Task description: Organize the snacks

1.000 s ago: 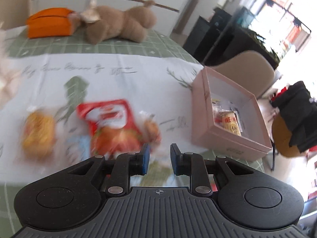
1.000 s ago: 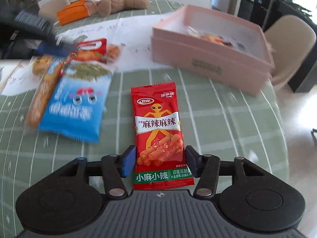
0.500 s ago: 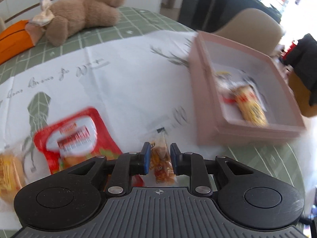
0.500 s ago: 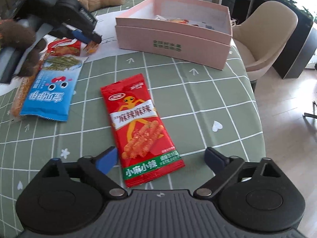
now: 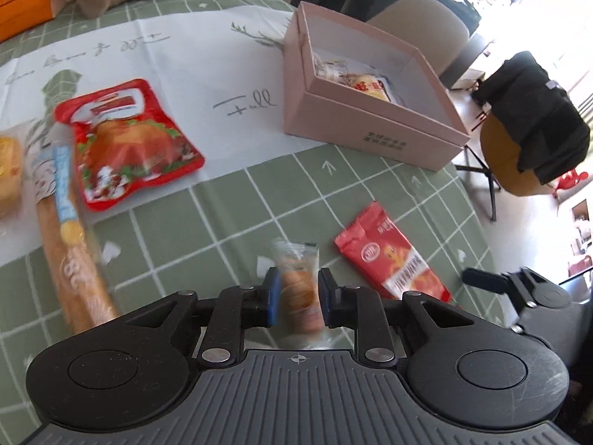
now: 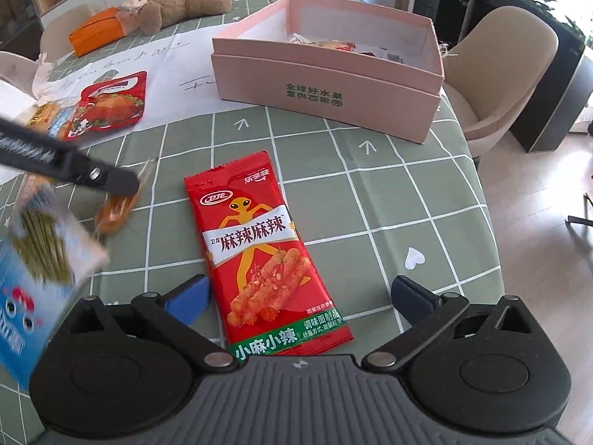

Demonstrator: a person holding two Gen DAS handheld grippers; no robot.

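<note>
My left gripper (image 5: 296, 293) is shut on a small clear packet with an orange snack (image 5: 298, 289). It holds the packet just above the green checked cloth, and the right wrist view shows the small packet (image 6: 118, 207) at the left. A red spicy-strip packet (image 6: 267, 252) lies flat on the cloth, and my right gripper (image 6: 300, 293) stands wide open over its near end, pads clear of it. That red packet (image 5: 393, 259) is just right of the left fingers. The open pink box (image 6: 326, 85) beyond holds a few snacks.
A red chicken pouch (image 5: 126, 144), a long orange stick snack (image 5: 70, 252) and a yellow snack (image 5: 7, 170) lie at the left. A blue packet (image 6: 33, 270) is at the near left. Teddy bear (image 6: 185, 0) and orange box (image 6: 96, 35) sit far back. A beige chair (image 6: 500, 74) stands beyond the table edge.
My left gripper carried the small packet off the white paper to the green cloth beside the red packet. My right gripper's jaws spread wide and let go of the red packet.
</note>
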